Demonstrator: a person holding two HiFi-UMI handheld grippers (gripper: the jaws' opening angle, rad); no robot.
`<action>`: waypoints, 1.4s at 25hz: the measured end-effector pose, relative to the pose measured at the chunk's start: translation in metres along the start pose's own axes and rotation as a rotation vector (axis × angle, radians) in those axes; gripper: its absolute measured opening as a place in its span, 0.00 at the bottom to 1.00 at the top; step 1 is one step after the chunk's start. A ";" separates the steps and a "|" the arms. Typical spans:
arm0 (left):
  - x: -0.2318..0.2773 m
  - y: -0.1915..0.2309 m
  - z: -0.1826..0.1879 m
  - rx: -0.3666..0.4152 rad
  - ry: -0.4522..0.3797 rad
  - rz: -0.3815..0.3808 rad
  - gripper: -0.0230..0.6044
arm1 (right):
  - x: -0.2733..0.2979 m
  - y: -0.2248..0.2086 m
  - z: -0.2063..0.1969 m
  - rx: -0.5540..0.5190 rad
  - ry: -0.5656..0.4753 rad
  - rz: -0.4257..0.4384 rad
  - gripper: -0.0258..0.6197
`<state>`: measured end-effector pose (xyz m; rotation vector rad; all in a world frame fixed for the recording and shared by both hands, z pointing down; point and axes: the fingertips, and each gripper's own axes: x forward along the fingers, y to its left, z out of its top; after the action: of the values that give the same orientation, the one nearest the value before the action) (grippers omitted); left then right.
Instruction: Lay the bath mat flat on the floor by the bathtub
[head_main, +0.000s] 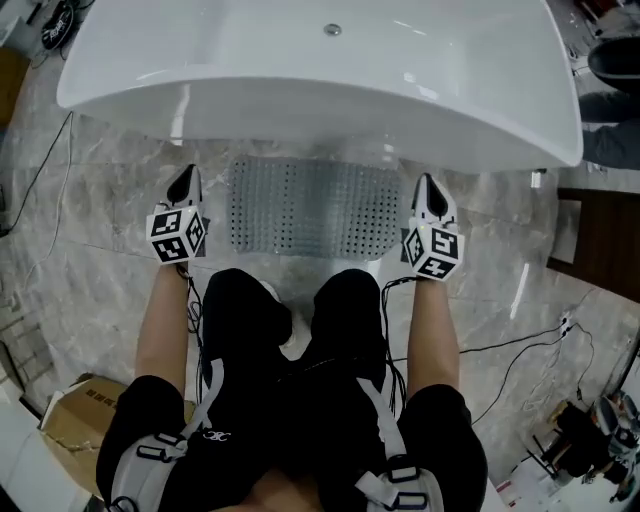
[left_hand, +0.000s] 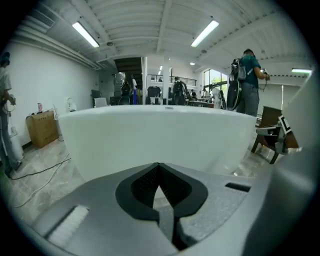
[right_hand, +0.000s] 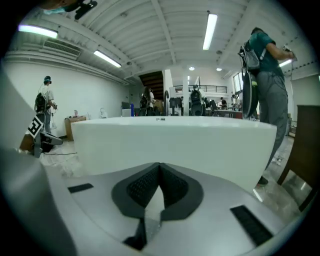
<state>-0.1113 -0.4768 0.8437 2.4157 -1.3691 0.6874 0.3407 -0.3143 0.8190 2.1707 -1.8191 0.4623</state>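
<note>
The grey see-through bath mat (head_main: 312, 208), dotted with holes, lies spread flat on the marble floor right against the white bathtub (head_main: 300, 70). My left gripper (head_main: 186, 178) hovers just off the mat's left edge and is shut. Off the mat's right edge, my right gripper (head_main: 428, 185) is shut too. Neither touches the mat as far as I can see. In the left gripper view the jaws (left_hand: 159, 166) meet at their tips and face the bathtub's wall (left_hand: 160, 135). The right gripper view shows that gripper (right_hand: 160, 165) closed the same way before the bathtub (right_hand: 175, 140).
My knees in black trousers (head_main: 300, 320) are just behind the mat. A cardboard box (head_main: 75, 415) sits at the lower left and cables (head_main: 520, 350) run over the floor at the right. Dark wooden furniture (head_main: 600, 240) stands at the right. A person in teal (right_hand: 267, 75) stands beyond the tub.
</note>
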 end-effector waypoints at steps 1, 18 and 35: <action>-0.023 -0.011 0.029 -0.013 -0.019 -0.011 0.04 | -0.019 0.010 0.033 -0.006 -0.024 0.006 0.05; -0.346 -0.081 0.442 0.061 -0.361 -0.027 0.04 | -0.281 0.089 0.476 -0.029 -0.445 0.040 0.05; -0.402 -0.132 0.497 0.063 -0.476 -0.051 0.04 | -0.341 0.075 0.541 -0.076 -0.580 0.010 0.05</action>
<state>-0.0420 -0.3460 0.2080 2.7708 -1.4554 0.1422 0.2497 -0.2398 0.1859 2.4062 -2.0716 -0.2689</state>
